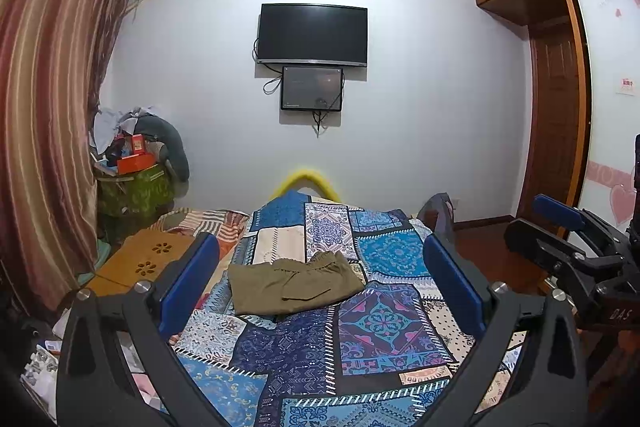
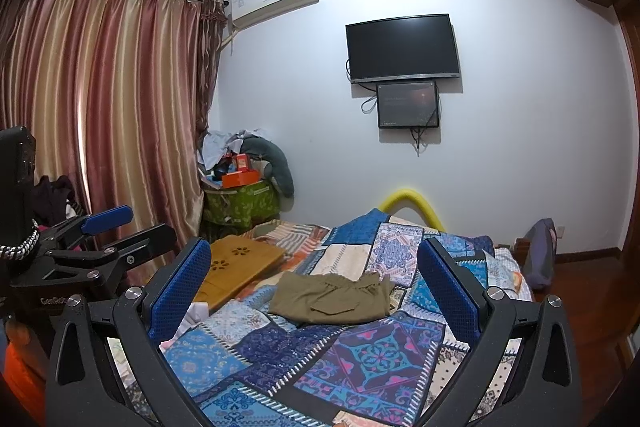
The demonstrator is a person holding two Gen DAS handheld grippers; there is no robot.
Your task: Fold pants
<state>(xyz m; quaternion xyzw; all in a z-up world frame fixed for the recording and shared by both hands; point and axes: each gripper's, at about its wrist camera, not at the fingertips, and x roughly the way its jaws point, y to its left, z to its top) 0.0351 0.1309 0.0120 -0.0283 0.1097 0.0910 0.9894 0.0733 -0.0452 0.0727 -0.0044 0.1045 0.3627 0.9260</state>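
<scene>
Marked "DAS", the right gripper (image 1: 568,227) and the left gripper (image 1: 320,279) hover level over the near bed (image 1: 372,323), both spread and empty, the folded pants (image 1: 292,283) lying mid-bed beyond them.

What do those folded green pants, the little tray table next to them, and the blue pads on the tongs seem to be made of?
Pants: matte olive woven cloth, probably cotton; soft creases, gathered waistband.
Tray table: looks like bamboo or light wood, smooth honey-coloured finish with flower-shaped cutouts.
Pads: blue, dimpled grid texture, likely rubber or soft plastic, set on black plastic-looking arms.
</scene>
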